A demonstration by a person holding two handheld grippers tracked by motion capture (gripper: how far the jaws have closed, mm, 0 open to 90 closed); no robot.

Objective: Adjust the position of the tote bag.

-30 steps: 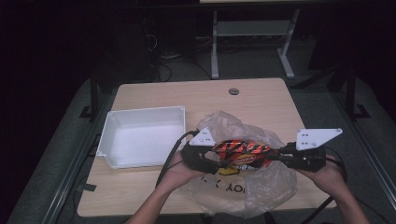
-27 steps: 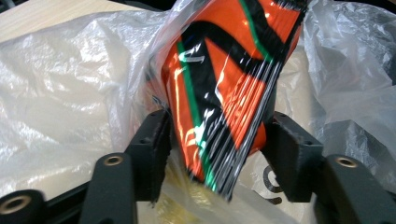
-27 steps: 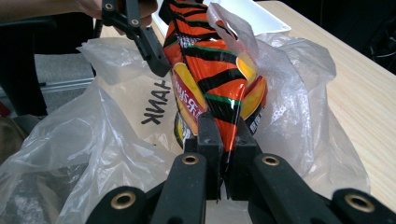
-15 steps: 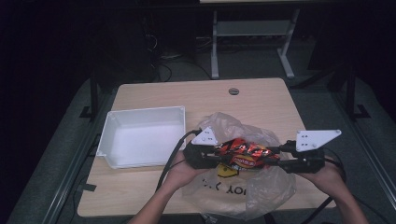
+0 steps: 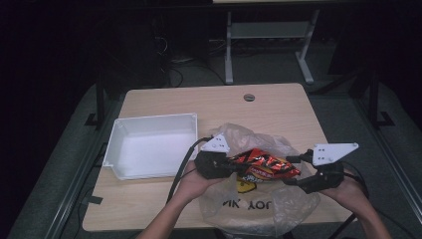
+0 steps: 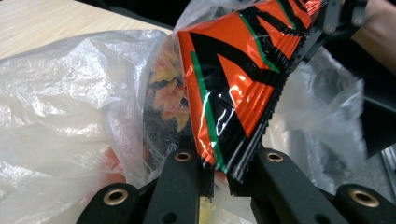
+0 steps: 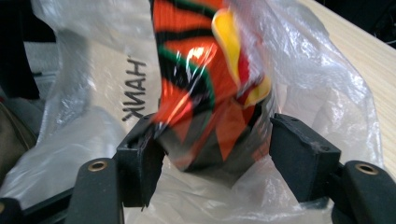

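Left gripper: we've got it clamped on the near end of the orange snack packet; the jaws have just been closing, and in the left gripper view the crimped edge of the packet sits pinched between the two black jaws.
Right gripper: let go. Its jaws have just been opening and now stand wide, with the far end of the packet between them, and we see a gap on each side.
White tray: sits on the left part of the table, just beside the left gripper; we can't spot anything inside it.
Clear plastic bag: crumpled under the grippers at the near edge of the table, mouth loosely open. The packet is lifted just over it, and there's something yellow and black lower down inside.
Hands: both come in from the bottom edge, facing each other, grippers roughly level, packet stretched between them.
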